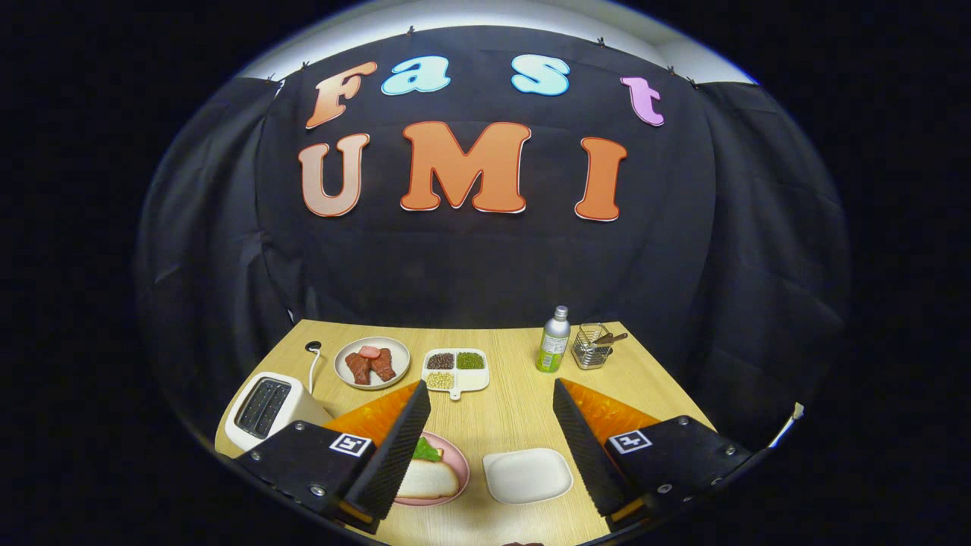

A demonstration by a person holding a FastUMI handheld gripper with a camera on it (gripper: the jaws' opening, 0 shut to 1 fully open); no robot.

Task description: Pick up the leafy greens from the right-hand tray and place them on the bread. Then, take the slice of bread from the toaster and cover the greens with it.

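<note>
My gripper [491, 394] hangs above the wooden table [516, 409], open, with nothing between its fingers. Beneath the left finger sits a pink plate [458, 464] with a slice of bread [429, 481] on it; green leaves [426, 450] peek out from under the slice. The finger hides part of the plate. Between the fingers and close in lies a white tray [527, 475] with nothing on it. The white toaster [267, 409] stands left of the left finger, and its slots look dark.
Beyond the fingers are a plate of red meat pieces [372, 363], a white divided dish of beans and seeds [456, 371], a green-labelled bottle [553, 341] and a wire basket [593, 346] with utensils. The toaster's cord [314, 362] runs back along the table.
</note>
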